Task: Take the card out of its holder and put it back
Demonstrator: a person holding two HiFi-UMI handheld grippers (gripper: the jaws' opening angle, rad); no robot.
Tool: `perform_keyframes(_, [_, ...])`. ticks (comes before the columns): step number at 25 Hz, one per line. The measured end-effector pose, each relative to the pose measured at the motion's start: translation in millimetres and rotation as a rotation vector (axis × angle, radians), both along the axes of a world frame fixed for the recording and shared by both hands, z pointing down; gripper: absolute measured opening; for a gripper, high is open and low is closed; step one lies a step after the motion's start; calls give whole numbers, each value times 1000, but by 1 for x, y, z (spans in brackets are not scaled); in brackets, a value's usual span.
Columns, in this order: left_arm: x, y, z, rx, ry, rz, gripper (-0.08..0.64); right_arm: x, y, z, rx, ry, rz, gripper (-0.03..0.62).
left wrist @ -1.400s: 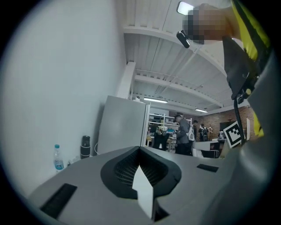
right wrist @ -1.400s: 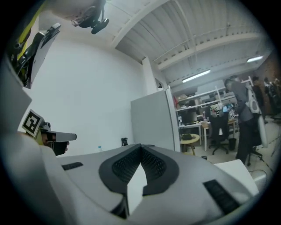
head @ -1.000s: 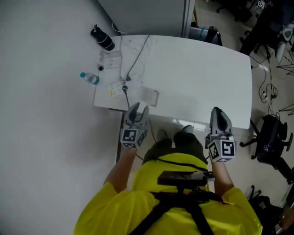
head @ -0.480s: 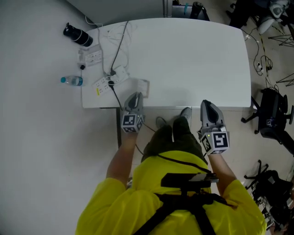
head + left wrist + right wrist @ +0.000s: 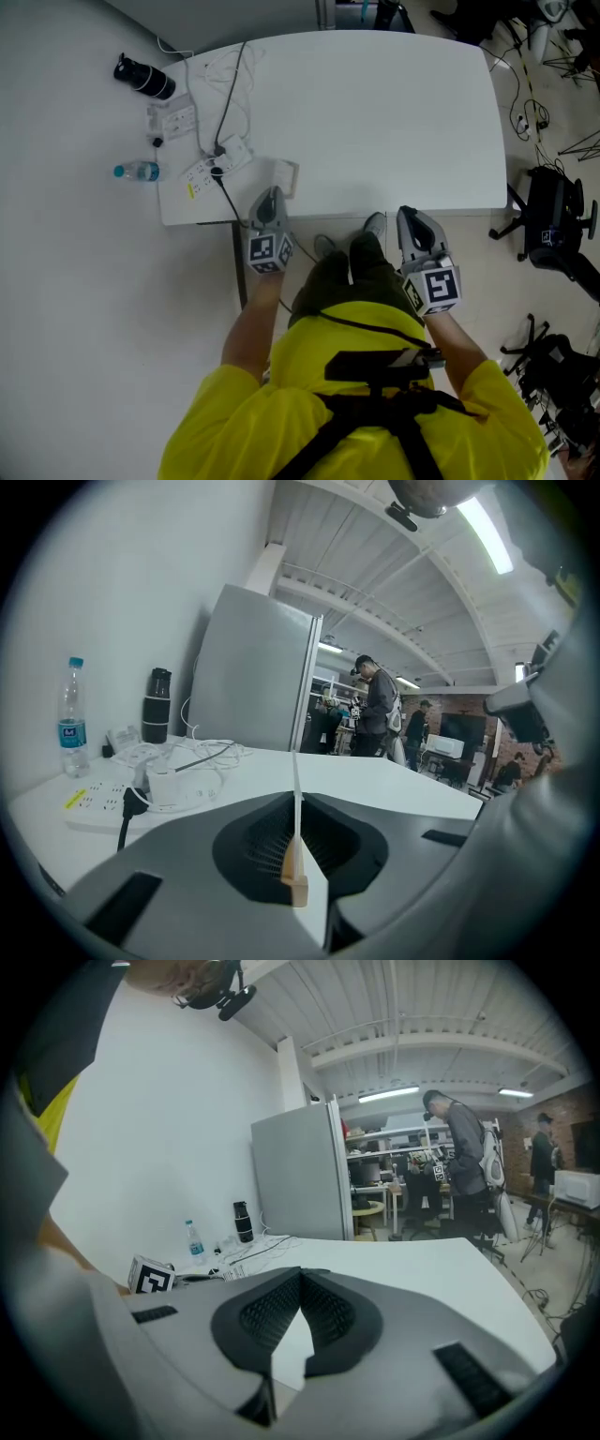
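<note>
A clear card holder (image 5: 285, 174) lies near the front left of the white table (image 5: 394, 112). My left gripper (image 5: 270, 197) has its tips on the holder's near edge. In the left gripper view the jaws (image 5: 296, 808) are shut on a thin white sheet seen edge-on, the card holder (image 5: 297, 775), which sticks up past the pads. I cannot tell the card apart from its holder. My right gripper (image 5: 411, 216) hangs at the table's front edge, further right. Its jaws (image 5: 300, 1281) are shut with nothing between them.
At the table's left end lie a white power strip (image 5: 208, 170), a plugged adapter with cables (image 5: 231, 148), a water bottle (image 5: 137, 172) and a black flask (image 5: 144, 78). A black office chair (image 5: 555, 225) stands to the right. People stand far behind the table (image 5: 380, 705).
The left gripper's jaws were spread wide just short of the holder; they have moved onto its near edge and closed. The right gripper stays shut by the table front.
</note>
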State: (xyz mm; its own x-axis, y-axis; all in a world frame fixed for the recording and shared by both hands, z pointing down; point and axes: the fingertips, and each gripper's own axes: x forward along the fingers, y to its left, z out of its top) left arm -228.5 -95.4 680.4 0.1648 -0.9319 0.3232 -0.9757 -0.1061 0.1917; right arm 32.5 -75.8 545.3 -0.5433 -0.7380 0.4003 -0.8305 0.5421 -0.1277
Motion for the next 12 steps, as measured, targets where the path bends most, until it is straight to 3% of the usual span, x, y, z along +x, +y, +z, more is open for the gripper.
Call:
perform_keyframes(6, [-1, -2, -30, 39, 3, -46, 5, 4, -7, -6, 13, -2, -3, 6])
perform_keyframes(12, [-10, 8, -108, 117, 6, -53, 5, 10, -17, -22, 55, -19, 10, 6])
